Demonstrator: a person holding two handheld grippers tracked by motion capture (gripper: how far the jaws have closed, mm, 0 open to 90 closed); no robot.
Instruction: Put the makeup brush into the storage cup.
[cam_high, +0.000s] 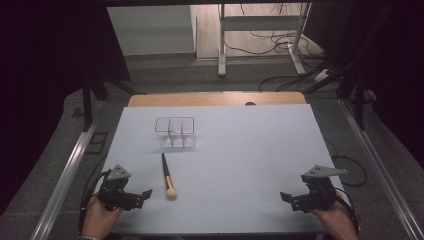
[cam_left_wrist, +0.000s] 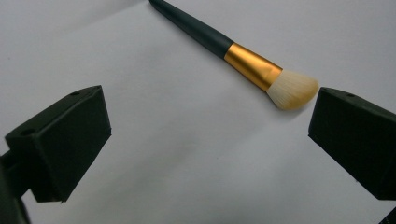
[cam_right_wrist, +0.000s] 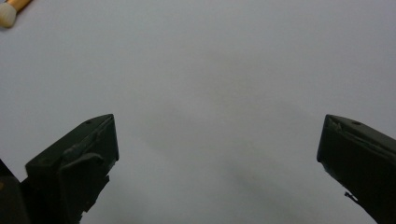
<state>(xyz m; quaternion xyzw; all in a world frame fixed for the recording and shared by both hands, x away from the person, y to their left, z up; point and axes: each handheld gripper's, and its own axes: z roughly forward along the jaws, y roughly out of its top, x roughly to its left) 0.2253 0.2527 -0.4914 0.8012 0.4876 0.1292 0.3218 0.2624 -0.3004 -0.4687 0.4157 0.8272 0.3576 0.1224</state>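
Makeup brush (cam_high: 167, 177) lay flat on white bench (cam_high: 250, 150), bristles toward person, just beside left gripper (cam_high: 142, 194). Clear divided organizer (cam_high: 175, 131) stood beyond brush handle. Left jaws apart, empty. Right gripper (cam_high: 286, 197) jaws apart, empty, well apart from brush.

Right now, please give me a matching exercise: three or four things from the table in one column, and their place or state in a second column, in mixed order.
Column one:
1. makeup brush
2. clear organizer
3. left gripper
4. right gripper

Column two:
A. open, at the table's near right edge
B. lying flat, bristles toward the person
C. standing upright, beyond the brush
D. open, just left of the bristles

Pairs: 1-B, 2-C, 3-D, 4-A
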